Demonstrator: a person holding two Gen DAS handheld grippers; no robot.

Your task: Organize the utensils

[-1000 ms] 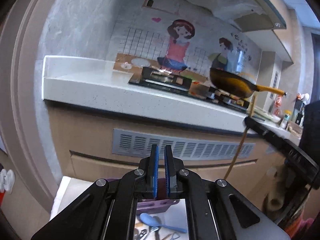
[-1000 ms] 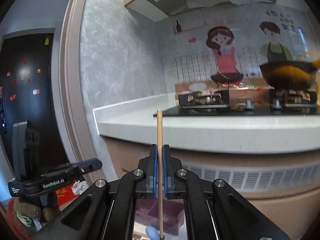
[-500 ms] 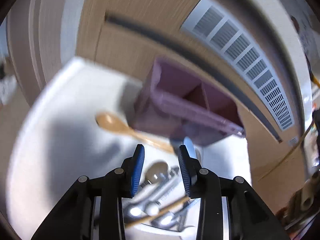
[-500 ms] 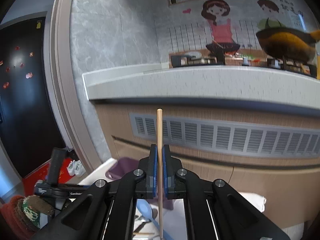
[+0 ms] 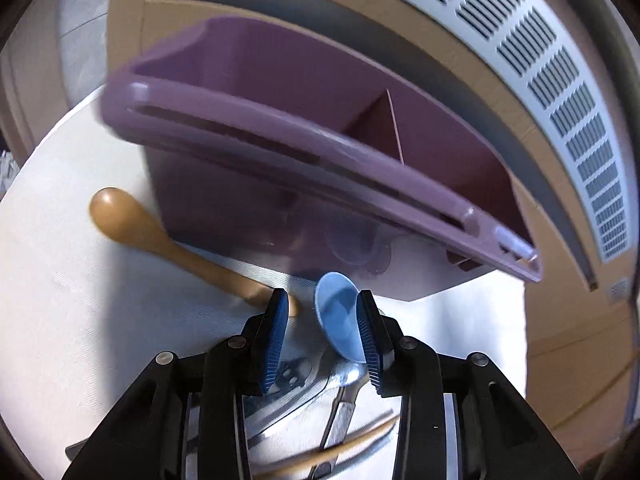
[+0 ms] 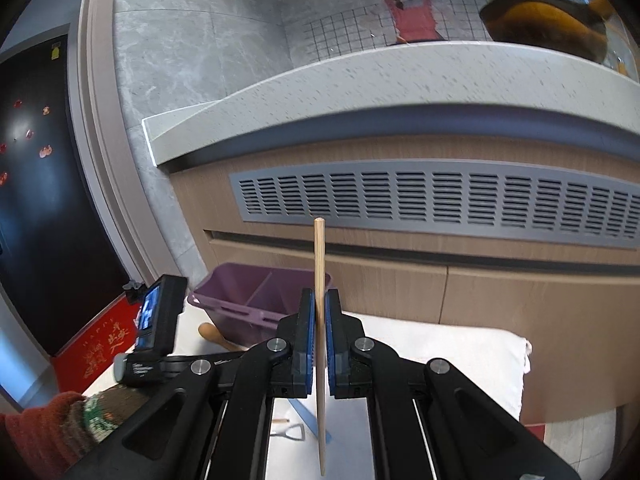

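Two grippers: left gripper (image 5: 322,330) fingers released around blue spoon (image 5: 338,322), lower centre; right gripper (image 6: 316,334) fingers grasping upright chopstick (image 6: 319,264).

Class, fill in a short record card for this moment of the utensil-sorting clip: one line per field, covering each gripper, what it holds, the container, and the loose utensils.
Left gripper: open, jaws just widened, either side of the blue spoon, not clamped
Right gripper: shut on a chopstick, held upright
Caddy: purple, divided, visible compartments empty
Wooden spoon: lying on the white cloth beside the caddy
Metal cutlery: heaped beneath the left gripper
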